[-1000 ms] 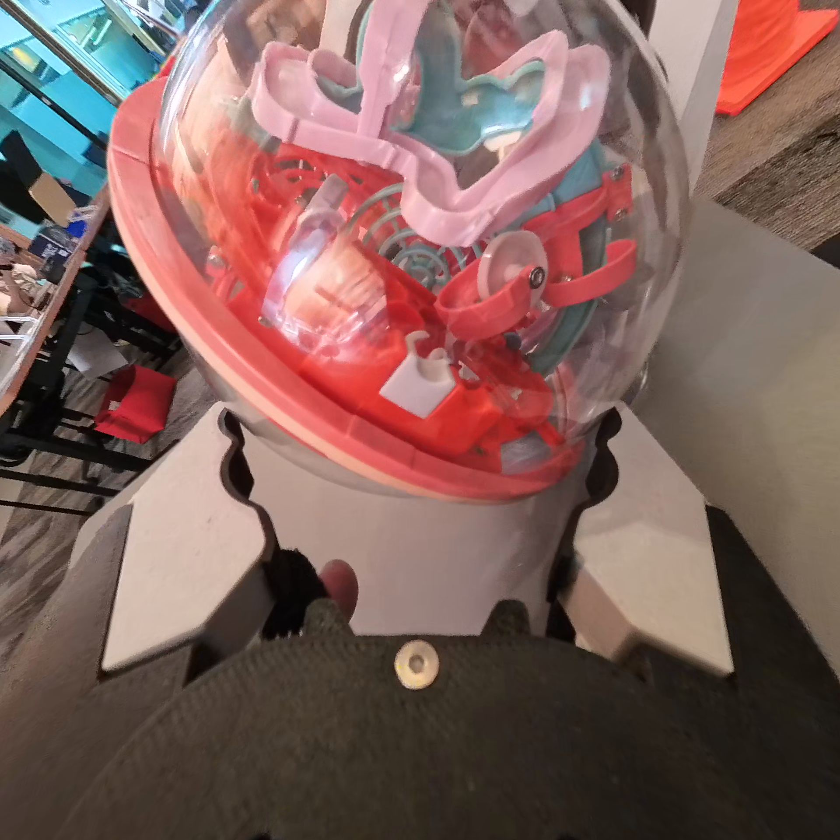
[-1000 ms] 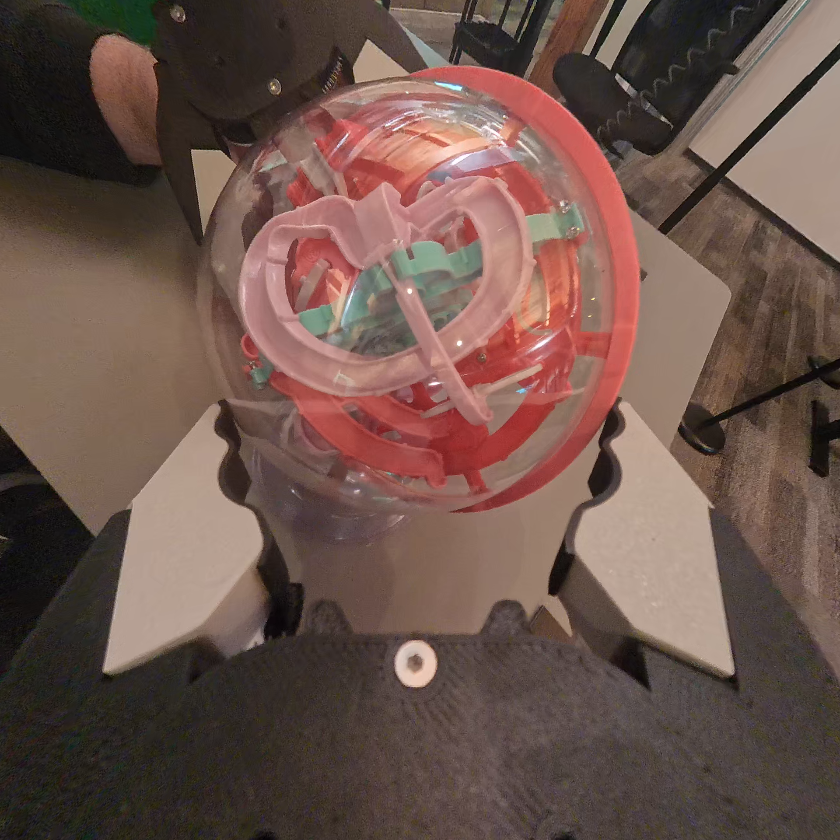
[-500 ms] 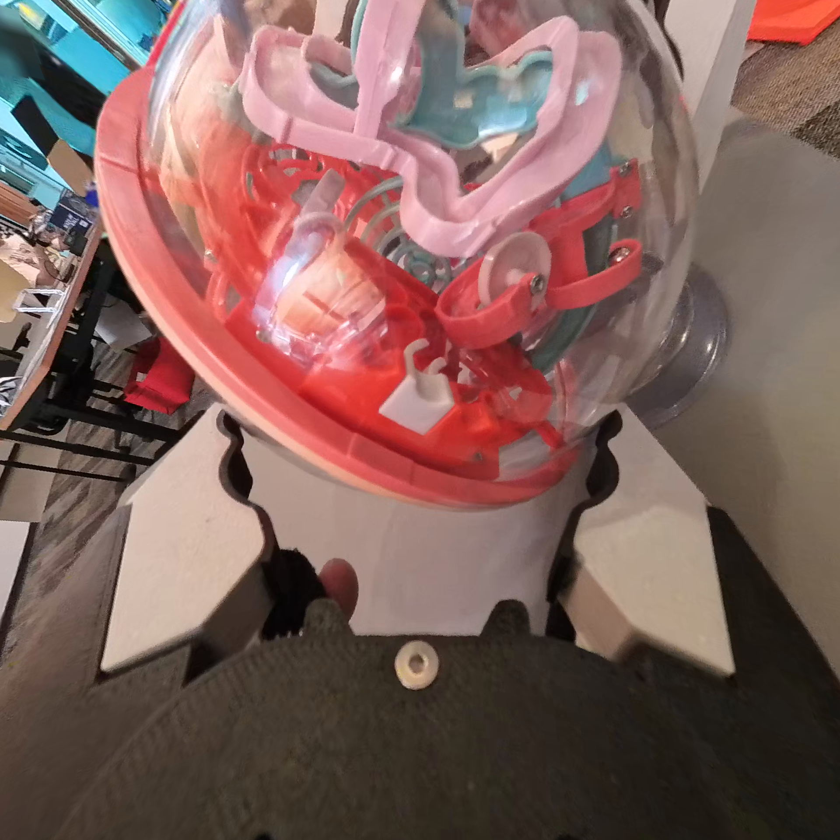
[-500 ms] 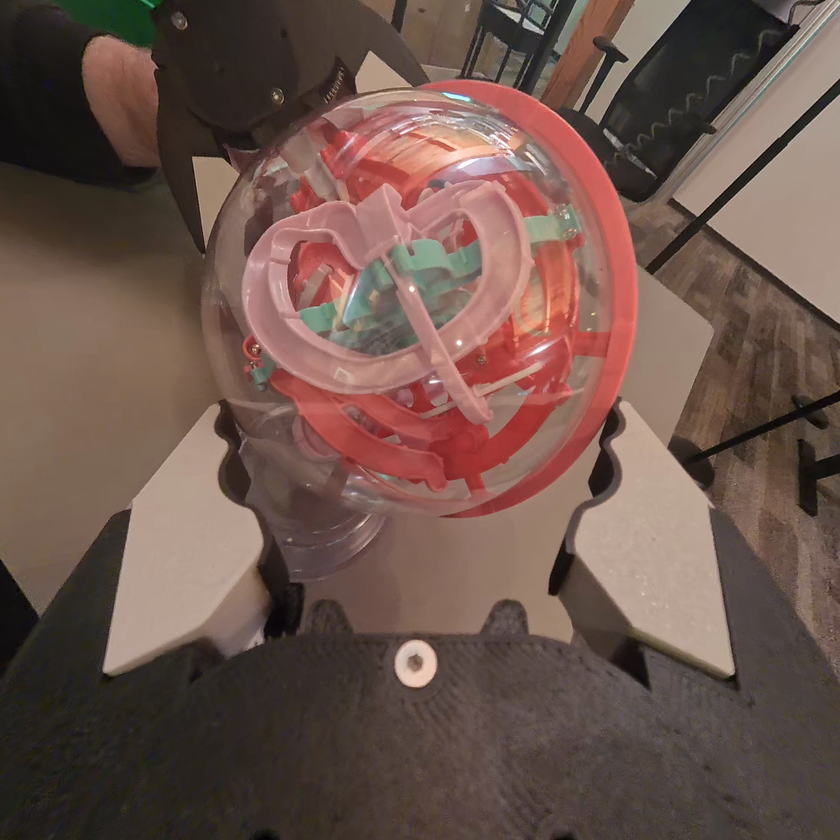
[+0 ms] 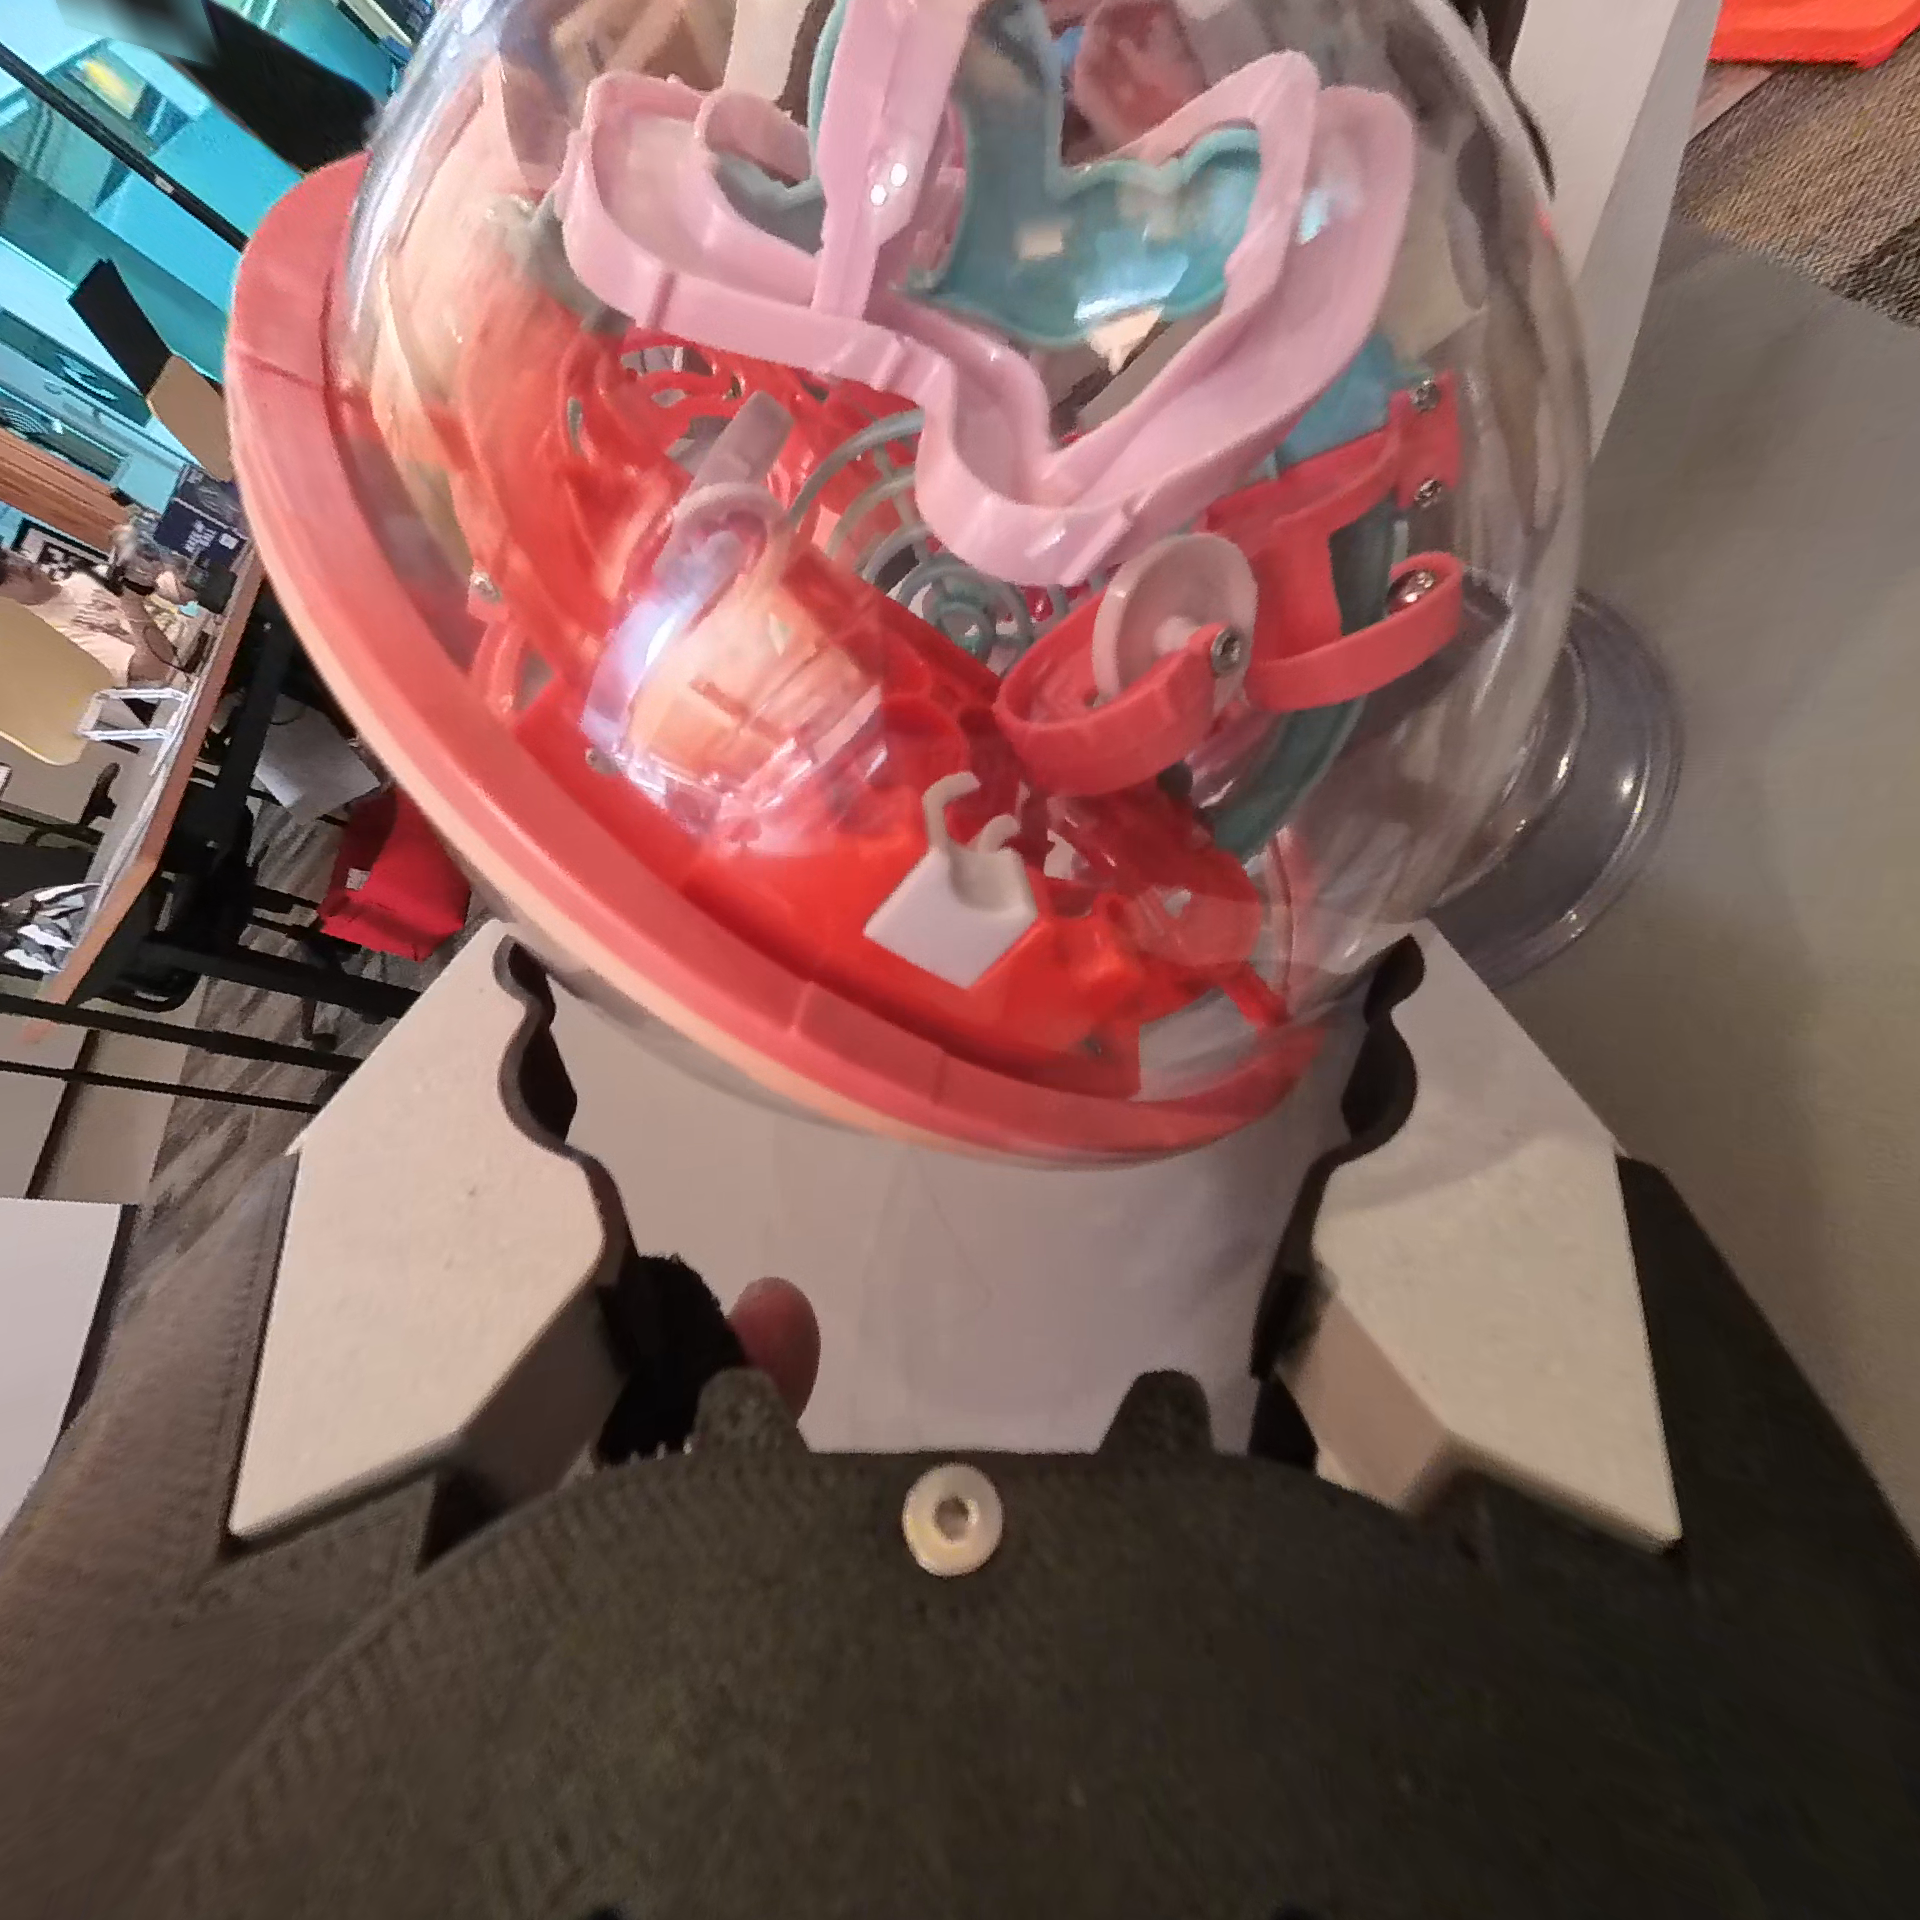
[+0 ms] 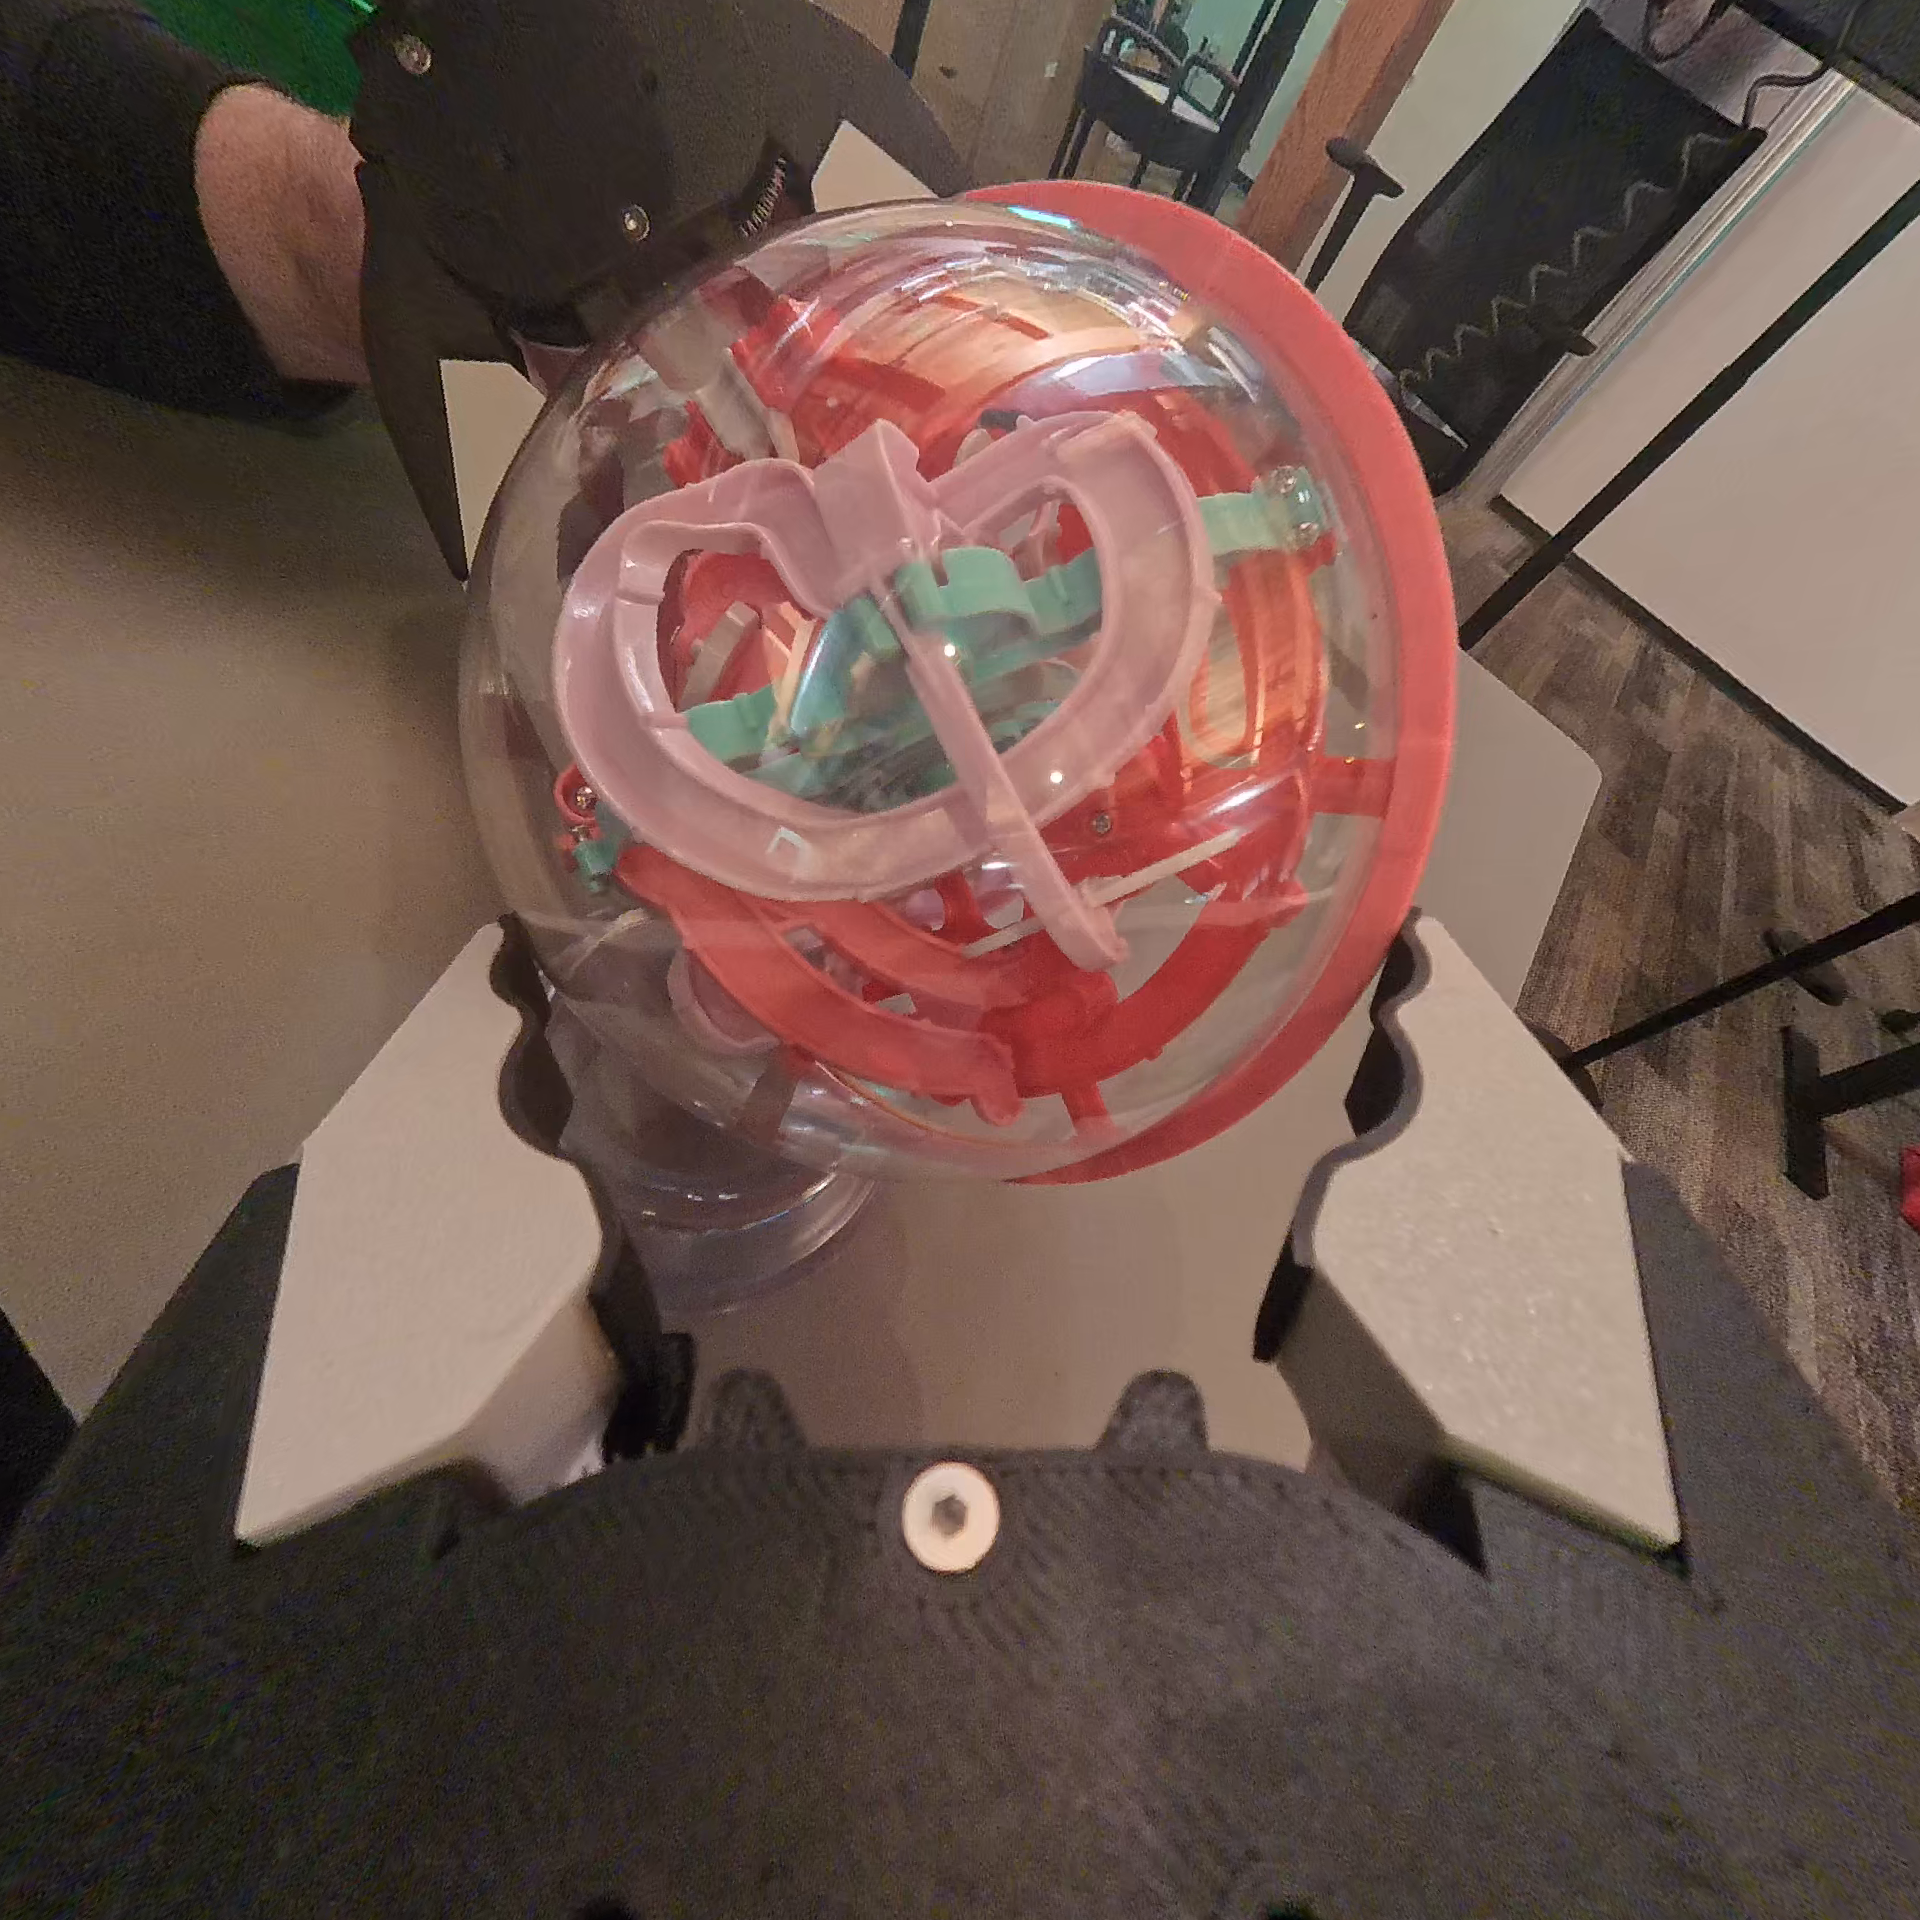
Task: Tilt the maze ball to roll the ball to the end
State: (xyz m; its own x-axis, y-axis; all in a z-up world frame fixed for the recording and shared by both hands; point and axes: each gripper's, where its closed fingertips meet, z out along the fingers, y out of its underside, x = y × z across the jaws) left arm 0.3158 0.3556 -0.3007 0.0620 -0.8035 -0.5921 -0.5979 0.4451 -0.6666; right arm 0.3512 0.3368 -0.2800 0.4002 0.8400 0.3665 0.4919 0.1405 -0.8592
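Observation:
The maze ball (image 5: 935,520) is a clear sphere with a red rim and pink, teal and red tracks inside. It is held in the air between my two grippers, tilted. My left gripper (image 5: 956,987) clasps it with wide jaws at the red rim. My right gripper (image 6: 956,977) clasps the opposite side of the maze ball (image 6: 935,675), fingertips against the shell. A small metal ball (image 5: 1408,592) sits at the end of a red loop track. The left gripper's black body (image 6: 582,187) shows behind the sphere in the right wrist view.
The clear stand (image 5: 1590,779) sits on the beige table (image 6: 208,779) just under the sphere, also seen in the right wrist view (image 6: 727,1226). A person's arm (image 6: 260,239) is behind. Chairs (image 6: 1538,239) and floor lie past the table edge.
The sphere has come up and away from its clear stand, which now shows more in both views. The metal ball now shows at the red loop's end.

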